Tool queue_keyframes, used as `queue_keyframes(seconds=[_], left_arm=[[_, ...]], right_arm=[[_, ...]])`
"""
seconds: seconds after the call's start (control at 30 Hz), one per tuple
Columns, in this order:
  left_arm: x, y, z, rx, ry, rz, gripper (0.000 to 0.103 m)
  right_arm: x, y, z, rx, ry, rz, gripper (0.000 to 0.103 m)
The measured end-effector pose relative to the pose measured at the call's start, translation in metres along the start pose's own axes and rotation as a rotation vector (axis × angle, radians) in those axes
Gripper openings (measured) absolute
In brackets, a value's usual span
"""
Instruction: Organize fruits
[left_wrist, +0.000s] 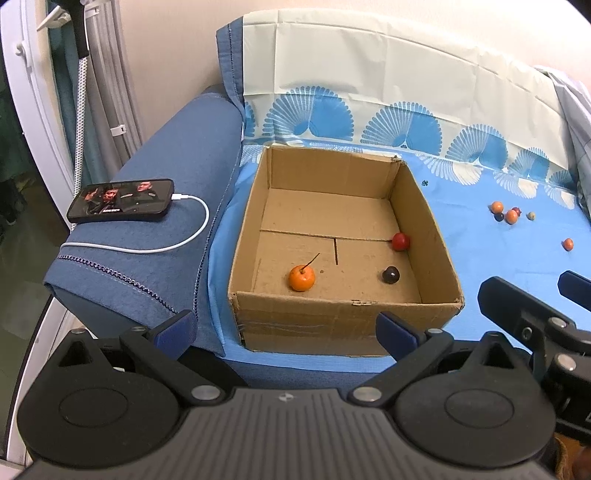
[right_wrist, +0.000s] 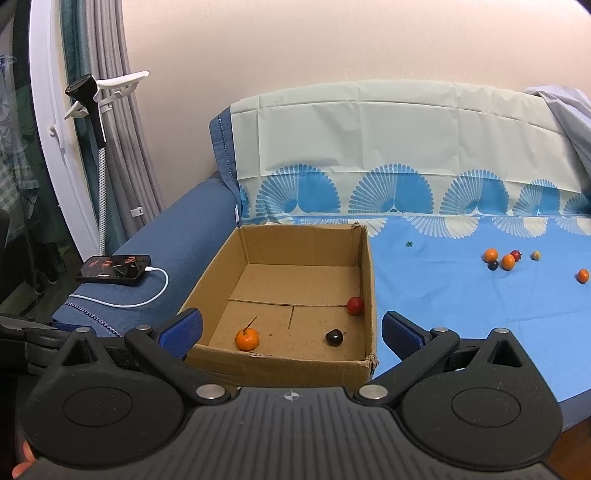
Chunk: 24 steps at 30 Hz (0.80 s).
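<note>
Left wrist view looks down over the cardboard box (left_wrist: 343, 236), which sits on a blue patterned sheet (left_wrist: 480, 258) spread over a sofa. Inside the box lie three fruits: an orange one with a stem (left_wrist: 301, 277) near the box's front wall, a dark one (left_wrist: 390, 275) toward its front right corner, and a red one (left_wrist: 400, 241) against its right wall. Well to the right of the box, on the sheet, a small cluster of loose fruits (left_wrist: 508, 213) waits, with one more orange fruit (left_wrist: 567, 244) lying apart, nearer than the cluster. To the left of the box, a phone (left_wrist: 122, 200) on its white cable rests on the sofa arm (left_wrist: 166, 177).

The left tool (left_wrist: 286, 328) hangs in front of the box's near wall with its jaws spread wide and nothing between them. The right tool (right_wrist: 291, 328) is likewise wide and empty, just short of the box's front right corner.

Judging by this, sorting is partly done: three fruits are in, about six are left outside. The step in hand looks like the reach for the next fruit. That calls for swinging the right tool away from the box to the cluster, lowering it over a single fruit, and closing gently, since these round fruits would likely roll on the soft sheet if nudged.
</note>
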<state>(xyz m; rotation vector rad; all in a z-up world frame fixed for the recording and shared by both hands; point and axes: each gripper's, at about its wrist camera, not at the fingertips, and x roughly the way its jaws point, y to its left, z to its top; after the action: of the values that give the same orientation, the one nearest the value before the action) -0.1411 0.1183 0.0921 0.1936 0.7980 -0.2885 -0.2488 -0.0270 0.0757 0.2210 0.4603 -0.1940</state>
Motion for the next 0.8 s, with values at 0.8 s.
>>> queue_keyframes(seconds=[0.8], left_arm=[[0.056, -0.127, 0.079, 0.159, 0.05, -0.097, 0.103]], right_arm=[[0.016, -0.139, 0.037, 0.185, -0.12, -0.15, 0.102]])
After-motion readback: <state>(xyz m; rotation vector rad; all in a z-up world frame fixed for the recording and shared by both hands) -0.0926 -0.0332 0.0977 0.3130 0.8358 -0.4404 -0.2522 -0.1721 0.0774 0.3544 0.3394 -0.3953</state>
